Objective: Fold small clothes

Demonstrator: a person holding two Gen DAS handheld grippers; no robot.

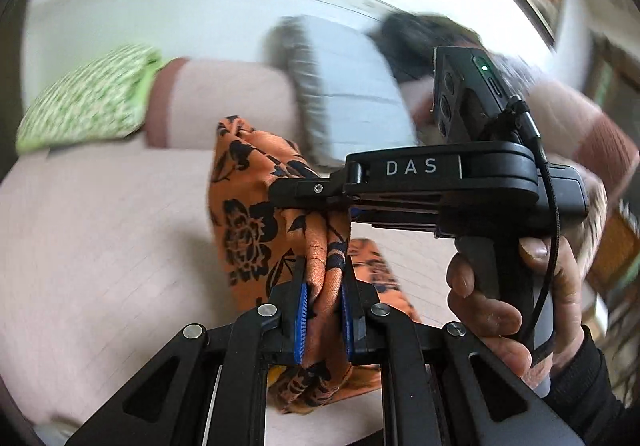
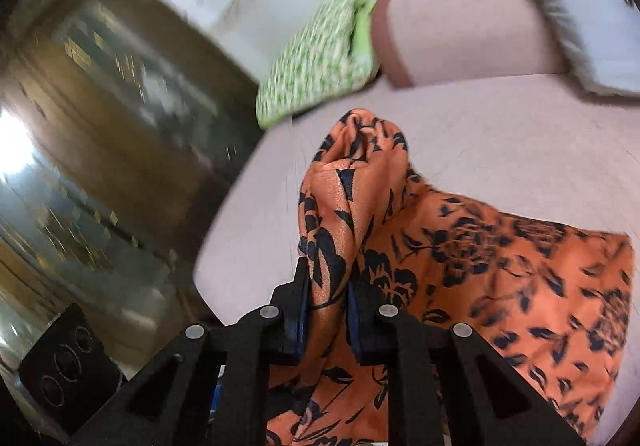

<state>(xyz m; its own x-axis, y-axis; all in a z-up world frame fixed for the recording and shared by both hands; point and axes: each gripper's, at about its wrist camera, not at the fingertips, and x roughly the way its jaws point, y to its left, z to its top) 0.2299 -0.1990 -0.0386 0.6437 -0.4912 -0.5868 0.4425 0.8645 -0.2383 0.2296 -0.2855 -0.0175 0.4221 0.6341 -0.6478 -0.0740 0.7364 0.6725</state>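
Observation:
An orange cloth with a black flower print [image 1: 256, 221] is held up above a pale pink bed [image 1: 100, 246]. My left gripper [image 1: 323, 278] is shut on a bunched fold of it, between its blue pads. My right gripper [image 1: 320, 201], seen from the side in the left wrist view, pinches the same cloth just above. In the right wrist view my right gripper [image 2: 327, 278] is shut on a bunched edge of the cloth [image 2: 500, 266], which spreads out to the right over the bed [image 2: 500, 133].
A green patterned pillow [image 1: 88, 97] [image 2: 316, 57], a pink bolster [image 1: 224, 101] [image 2: 464, 25] and a white cushion with a grey edge [image 1: 348, 93] lie at the head of the bed. A dark glass-fronted cabinet [image 2: 120, 125] stands left of the bed.

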